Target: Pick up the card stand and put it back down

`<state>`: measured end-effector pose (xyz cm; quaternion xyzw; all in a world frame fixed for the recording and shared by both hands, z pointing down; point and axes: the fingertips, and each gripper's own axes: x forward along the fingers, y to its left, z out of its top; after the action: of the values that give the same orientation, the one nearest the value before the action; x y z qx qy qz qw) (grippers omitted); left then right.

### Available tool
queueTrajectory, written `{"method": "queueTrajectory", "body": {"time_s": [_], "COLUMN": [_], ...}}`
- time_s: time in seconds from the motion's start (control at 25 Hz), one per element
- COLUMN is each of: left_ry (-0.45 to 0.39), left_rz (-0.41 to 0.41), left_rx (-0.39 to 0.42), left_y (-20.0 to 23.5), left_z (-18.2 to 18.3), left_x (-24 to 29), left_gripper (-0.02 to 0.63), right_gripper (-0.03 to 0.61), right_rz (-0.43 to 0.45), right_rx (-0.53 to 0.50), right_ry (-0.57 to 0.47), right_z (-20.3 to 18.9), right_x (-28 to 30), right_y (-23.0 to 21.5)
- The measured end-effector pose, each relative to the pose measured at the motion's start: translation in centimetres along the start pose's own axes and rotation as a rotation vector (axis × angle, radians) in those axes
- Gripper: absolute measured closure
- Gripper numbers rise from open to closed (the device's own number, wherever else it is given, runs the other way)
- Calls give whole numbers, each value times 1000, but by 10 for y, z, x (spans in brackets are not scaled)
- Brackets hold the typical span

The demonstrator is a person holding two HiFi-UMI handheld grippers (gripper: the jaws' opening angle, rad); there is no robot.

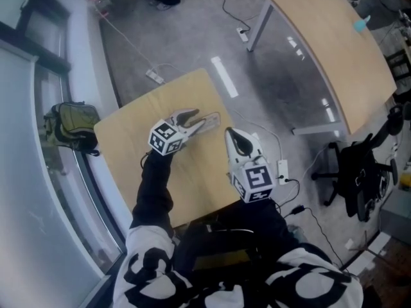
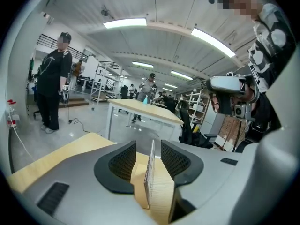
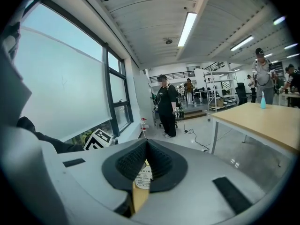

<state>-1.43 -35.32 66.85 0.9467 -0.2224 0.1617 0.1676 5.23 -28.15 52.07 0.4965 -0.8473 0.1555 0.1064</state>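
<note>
Clear plastic is seen edge-on between the spread jaws of the left gripper (image 2: pixel 148 146): the card stand (image 2: pixel 149 182) stands on the wooden tabletop (image 1: pixel 128 146), gripped by neither pad, its long axis laid along the jaws. The right gripper (image 3: pixel 145 146), jaws pressed together, is held farther off.

Light wood table (image 1: pixel 128 146) stands by the window (image 1: pixel 26 120). Green backpack (image 1: pixel 72 124) sits against the glass, just beside the table's left edge. Larger table (image 1: pixel 334 56) is well apart, upper right, with a blue bottle (image 1: pixel 361 24) near its far end. Black office chair (image 1: pixel 363 172) at right. White power strip (image 1: pixel 282 169) with cables is near the first table's right edge. A second strip (image 1: pixel 155 76) lies on the grey floor beyond it. Left gripper view: person in black (image 2: pixel 52 86) stands at left, shelving racks (image 2: pixel 105 83) behind, ceiling lights (image 2: pixel 124 23) on.
</note>
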Motion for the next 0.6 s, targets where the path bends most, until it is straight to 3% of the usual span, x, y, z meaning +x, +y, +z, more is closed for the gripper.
{"method": "queueTrajectory", "body": {"time_s": [0.2,0.4,0.6], "left_ry": [-71,-198,-239], "left_rz": [93,224,329], "left_rx": [-10,-34,3], "left_y": [2,6,-19], "left_z": [18,44,66], "left_x": [-35,-83,-117], "left_gripper": [457,459,466], "right_gripper": [558,558,558], "right_rz": [47,36,64], "right_rx": [-40,-69,-87], "right_ry": [-48,-71,-105], "right_z": [11,26,38], "right_x": [-8,-19,-28], "right_y": [20,34,52]}}
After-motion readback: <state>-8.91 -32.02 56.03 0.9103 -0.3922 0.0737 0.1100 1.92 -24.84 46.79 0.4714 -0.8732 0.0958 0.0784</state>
